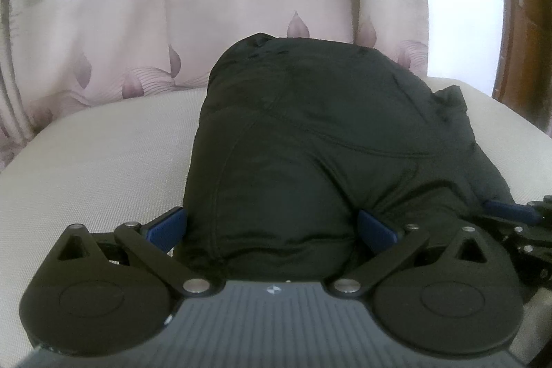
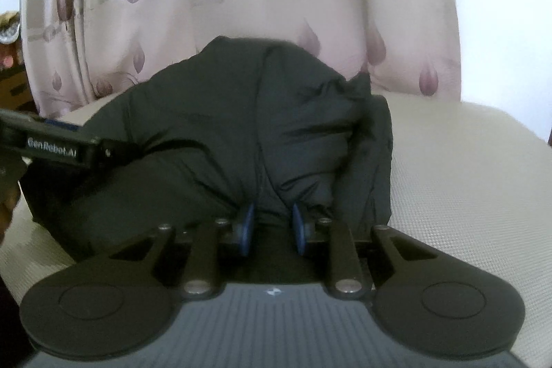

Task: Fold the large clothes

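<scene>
Nearest in the left wrist view, the left tool (image 1: 272,226) stands spread wide, its two blue fingertips (image 1: 169,226) on either side of the near end of a black padded jacket (image 1: 310,133). The bundle bulges between them and both tips touch its sides, though it fills the gap so fully that whether they squeeze it or merely flank it is hard to say. At the lower right edge of that view, part of the other tool shows beside the jacket.

In the right wrist view, the right tool (image 2: 272,223) has its blue fingertips (image 2: 246,223) standing close together, with a narrow ridge of the jacket (image 2: 241,126) rising in the gap between them. The picture is blurred here, so the fabric may only brush the pads rather than be gripped. To the left, the body of the left tool (image 2: 51,147) lies along the jacket's side, with a bit of the person's hand (image 2: 7,206) at the frame edge.

The jacket is folded into a thick, rounded bundle and lies on a pale woven cushion (image 1: 86,168), roughly at its middle, with a loose flap sticking up at its far right corner.

Behind the cushion hangs a pale curtain (image 1: 241,6) printed with mauve leaves, a tree and the word "love". At the far right, a brown wooden frame (image 1: 521,23) stands against bright light.
</scene>
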Motion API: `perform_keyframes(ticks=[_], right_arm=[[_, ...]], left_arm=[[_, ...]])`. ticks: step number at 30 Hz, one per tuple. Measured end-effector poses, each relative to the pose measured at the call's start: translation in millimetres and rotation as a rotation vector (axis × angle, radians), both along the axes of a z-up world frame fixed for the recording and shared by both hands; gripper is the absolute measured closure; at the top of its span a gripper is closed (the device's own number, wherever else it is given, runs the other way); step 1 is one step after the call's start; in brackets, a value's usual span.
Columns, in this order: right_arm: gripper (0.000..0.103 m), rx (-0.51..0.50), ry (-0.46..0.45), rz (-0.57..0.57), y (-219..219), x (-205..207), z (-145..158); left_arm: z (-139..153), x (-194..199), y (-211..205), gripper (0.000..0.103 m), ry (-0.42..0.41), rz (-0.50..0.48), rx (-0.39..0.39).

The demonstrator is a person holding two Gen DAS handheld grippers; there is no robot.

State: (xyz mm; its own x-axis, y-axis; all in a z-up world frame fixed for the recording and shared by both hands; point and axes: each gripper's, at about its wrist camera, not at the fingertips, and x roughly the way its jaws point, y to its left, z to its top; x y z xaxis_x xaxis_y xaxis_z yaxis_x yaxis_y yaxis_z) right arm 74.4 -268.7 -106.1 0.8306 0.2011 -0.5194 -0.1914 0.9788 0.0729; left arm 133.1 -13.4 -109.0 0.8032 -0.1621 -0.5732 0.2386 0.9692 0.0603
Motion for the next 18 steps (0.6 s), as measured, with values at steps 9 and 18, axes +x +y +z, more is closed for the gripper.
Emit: perform_keyframes(ticks=[9, 18], right_arm=[[0.044, 0.01, -0.064, -0.003, 5, -22, 27], [0.045, -0.023, 0.002, 0.006, 12, -18, -3]], left_arm=[[1, -5, -1, 0.0, -0.001, 0.023, -0.008], [-3, -6, -3, 0.0, -0.01, 0.009, 0.027]])
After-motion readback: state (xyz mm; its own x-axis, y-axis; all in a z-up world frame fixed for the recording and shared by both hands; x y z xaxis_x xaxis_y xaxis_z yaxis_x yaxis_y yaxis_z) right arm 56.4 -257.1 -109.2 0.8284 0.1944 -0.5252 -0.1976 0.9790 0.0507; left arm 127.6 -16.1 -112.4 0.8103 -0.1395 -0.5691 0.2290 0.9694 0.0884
